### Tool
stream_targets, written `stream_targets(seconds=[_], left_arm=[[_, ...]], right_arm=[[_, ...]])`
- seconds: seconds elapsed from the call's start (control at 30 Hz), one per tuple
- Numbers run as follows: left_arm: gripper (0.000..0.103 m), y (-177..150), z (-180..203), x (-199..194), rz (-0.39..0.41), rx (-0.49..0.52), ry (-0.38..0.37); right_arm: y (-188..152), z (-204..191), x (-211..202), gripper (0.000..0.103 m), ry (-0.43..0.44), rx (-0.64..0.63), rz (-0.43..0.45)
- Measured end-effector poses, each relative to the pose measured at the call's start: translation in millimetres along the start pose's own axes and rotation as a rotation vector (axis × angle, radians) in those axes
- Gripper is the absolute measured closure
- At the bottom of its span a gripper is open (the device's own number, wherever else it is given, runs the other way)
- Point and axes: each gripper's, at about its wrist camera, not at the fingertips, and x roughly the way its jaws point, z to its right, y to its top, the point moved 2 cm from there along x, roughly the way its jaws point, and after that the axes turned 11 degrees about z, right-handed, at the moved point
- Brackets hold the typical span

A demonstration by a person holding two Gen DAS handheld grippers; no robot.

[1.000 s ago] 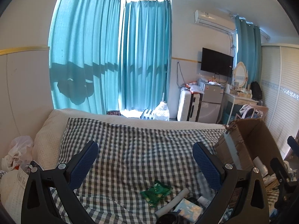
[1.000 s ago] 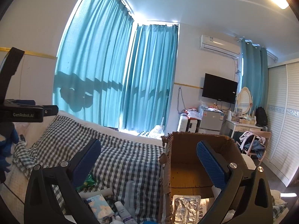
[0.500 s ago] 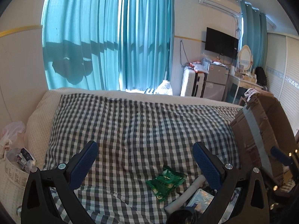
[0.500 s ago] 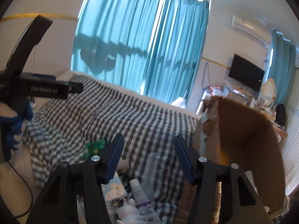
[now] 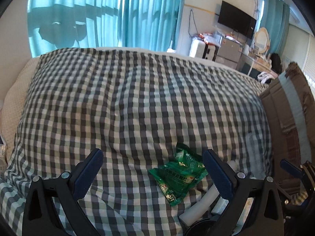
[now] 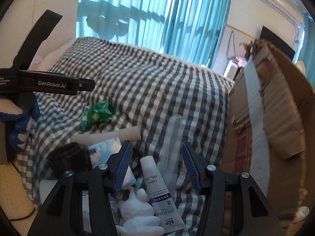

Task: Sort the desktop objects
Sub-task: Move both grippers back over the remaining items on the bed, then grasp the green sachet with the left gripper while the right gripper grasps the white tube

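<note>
**A:** What is in front of the two grippers?

**B:** A bed covered in a checked blanket (image 5: 137,102), with a pile of small items near its front edge. The right gripper (image 6: 155,163) hovers over the pile, jaws spread and empty. Between its fingers lie a white tube with a purple band (image 6: 157,192) and a clear comb (image 6: 173,147), touching side by side. A white lumpy figure (image 6: 139,212) sits just below the tube.

**A:** And the left gripper?

**B:** The left gripper (image 5: 153,169) is also wide apart and empty, above a green crinkly packet (image 5: 179,175) lying flat on the blanket. A white cylinder (image 5: 202,202) lies just beside the packet.

**A:** Where would things go?

**B:** Probably into the cardboard box (image 6: 275,118) standing at the right of the bed, close to the pile.

**A:** What could go wrong?

**B:** The right jaws may close on tube and comb together, since they touch. The soft blanket could bunch into the grip. The flat, slippery packet may slide away from the left fingers.
</note>
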Motion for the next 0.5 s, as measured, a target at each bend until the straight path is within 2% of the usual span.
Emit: stream_targets(seconds=[0.17, 0.27, 0.37, 0.5], left_arm=[[0.000, -17, 15, 21, -0.062, 0.061, 0.006], [0.000, -32, 27, 39, -0.113, 0.136, 0.063], [0.000, -42, 36, 49, -0.154, 0.168, 0.047], [0.000, -51, 38, 58, -0.208, 0.170, 0.016]], right_arm=[[-13, 3, 16, 0.051, 0.019, 0.018, -0.061], [-22, 7, 26, 0.051, 0.016, 0.031, -0.108], [-29, 8, 34, 0.050, 0.021, 0.033, -0.136], [-32, 11, 36, 0.059, 0.027, 0.043, -0.152]])
